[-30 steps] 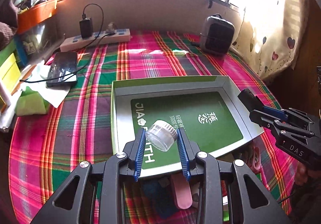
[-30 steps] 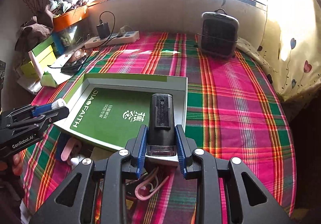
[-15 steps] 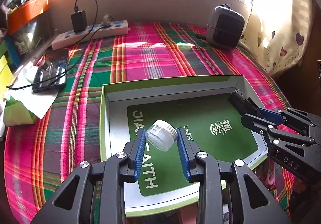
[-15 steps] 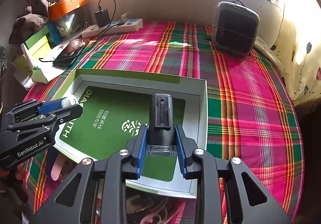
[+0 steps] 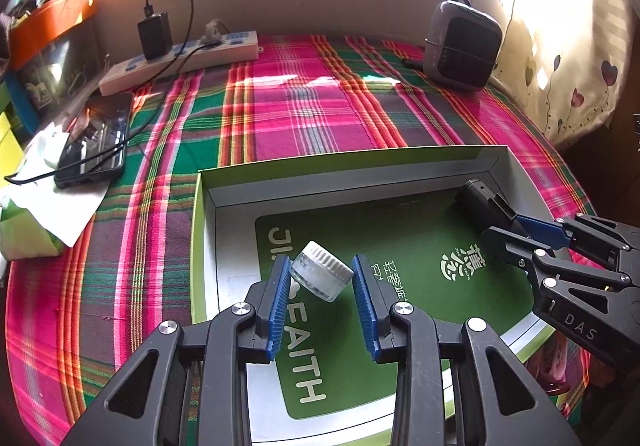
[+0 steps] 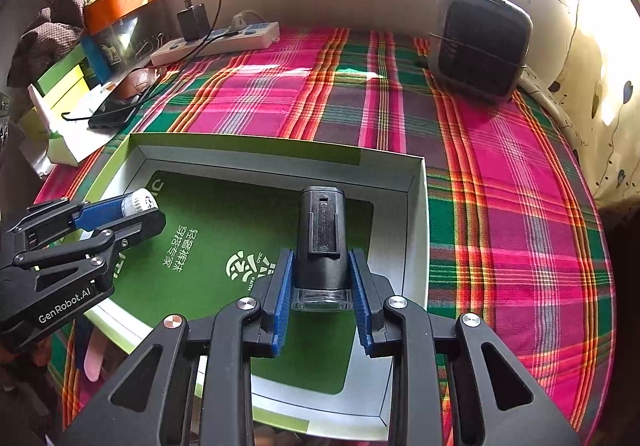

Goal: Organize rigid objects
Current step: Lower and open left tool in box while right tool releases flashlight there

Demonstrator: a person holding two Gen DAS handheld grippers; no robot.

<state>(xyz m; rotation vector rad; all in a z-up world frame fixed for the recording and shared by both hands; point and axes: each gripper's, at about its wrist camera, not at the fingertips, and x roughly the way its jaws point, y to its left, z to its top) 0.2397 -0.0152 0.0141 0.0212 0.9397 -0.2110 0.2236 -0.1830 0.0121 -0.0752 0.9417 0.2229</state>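
Note:
My left gripper [image 5: 321, 278] is shut on a small clear jar with a white ribbed cap [image 5: 320, 274], held tilted over the left part of a shallow green-and-white box [image 5: 224, 198]. My right gripper [image 6: 320, 282] is shut on a black oblong device with a clear end [image 6: 322, 238], held over the box's right side [image 6: 416, 206]. The right gripper also shows at the right of the left wrist view [image 5: 532, 234] with the device [image 5: 480, 202]. The left gripper shows at the left of the right wrist view [image 6: 120, 214].
A plaid cloth [image 5: 312, 114] covers the table. At the back stand a power strip with a charger [image 5: 180, 58] and a grey heater [image 5: 462, 42]. A phone on paper [image 5: 94, 138] lies at the left. Pink and dark small items [image 6: 94, 354] lie near the box's front edge.
Both grippers have moved forward over the box with their objects still held. The box now fills more of both views.

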